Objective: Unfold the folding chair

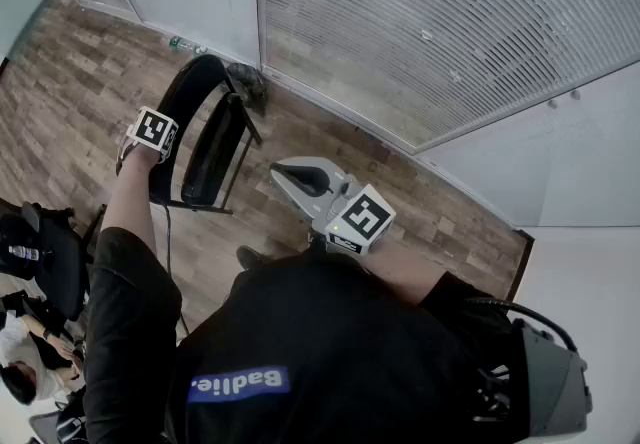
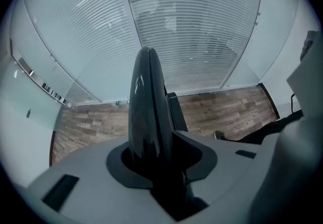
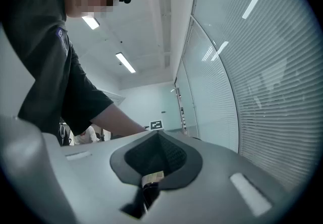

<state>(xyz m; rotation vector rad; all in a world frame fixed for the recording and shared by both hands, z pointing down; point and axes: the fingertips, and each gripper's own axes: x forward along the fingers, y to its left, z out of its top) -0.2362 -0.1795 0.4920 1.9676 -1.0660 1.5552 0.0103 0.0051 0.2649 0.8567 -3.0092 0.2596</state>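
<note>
Jaws of the left gripper (image 2: 154, 155) clamp the black top edge of the folding chair (image 1: 212, 147), which stands on the wood floor (image 1: 90, 82) by the blinds (image 1: 420, 22), seemingly folded. The right gripper (image 3: 157, 142) has its jaws together, empty.

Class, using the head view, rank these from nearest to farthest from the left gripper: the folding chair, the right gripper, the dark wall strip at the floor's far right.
1. Folding chair: clamped in the left gripper's tongs.
2. Right gripper: right of the chair, tongs shut.
3. Dark wall strip: far right, where the floor ends.
</note>
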